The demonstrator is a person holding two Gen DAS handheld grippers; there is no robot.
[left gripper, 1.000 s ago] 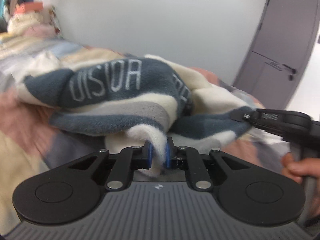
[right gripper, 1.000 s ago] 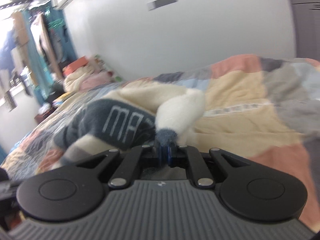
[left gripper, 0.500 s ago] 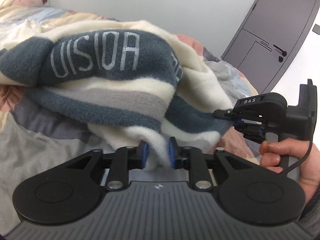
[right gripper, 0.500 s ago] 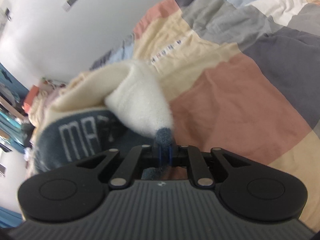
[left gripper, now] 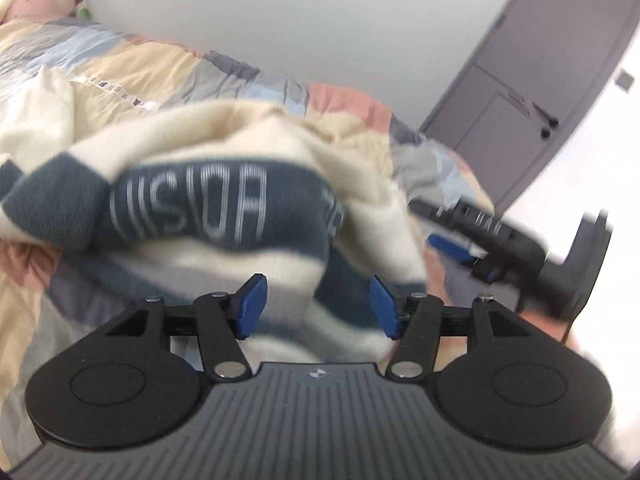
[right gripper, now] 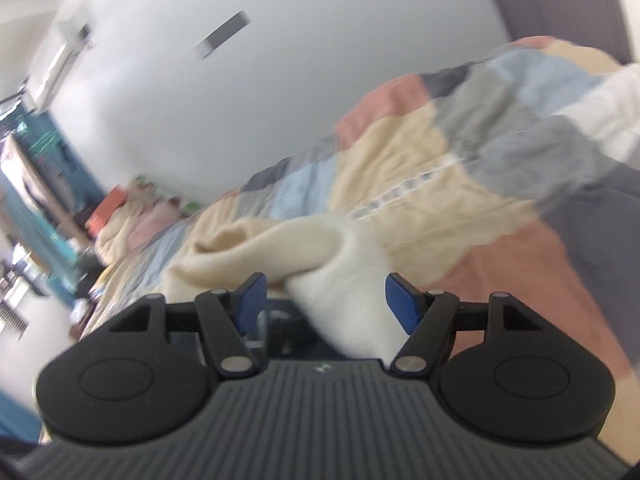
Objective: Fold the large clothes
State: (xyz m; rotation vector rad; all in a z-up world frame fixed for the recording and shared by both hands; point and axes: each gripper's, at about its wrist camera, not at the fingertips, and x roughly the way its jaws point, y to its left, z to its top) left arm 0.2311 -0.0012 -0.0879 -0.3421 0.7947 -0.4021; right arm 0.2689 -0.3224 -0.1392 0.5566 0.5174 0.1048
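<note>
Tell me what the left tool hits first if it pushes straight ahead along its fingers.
Most likely the fleece garment: the left tool stands open, its jaws just opened, with the striped fabric bunched loosely between and ahead of them. Blur leaves the exact gap unclear.

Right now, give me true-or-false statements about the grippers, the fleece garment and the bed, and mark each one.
1. The left gripper is clamped shut on the fleece garment. False: its jaws have just been opening and stand apart, with cloth loose between them.
2. The garment lies on a patchwork quilt. True.
3. The right gripper is open, with cream fleece between its pads. True.
4. The garment's dark band is plain. False: it bears pale lettering.
5. A grey door shows in the left wrist view. True.
</note>
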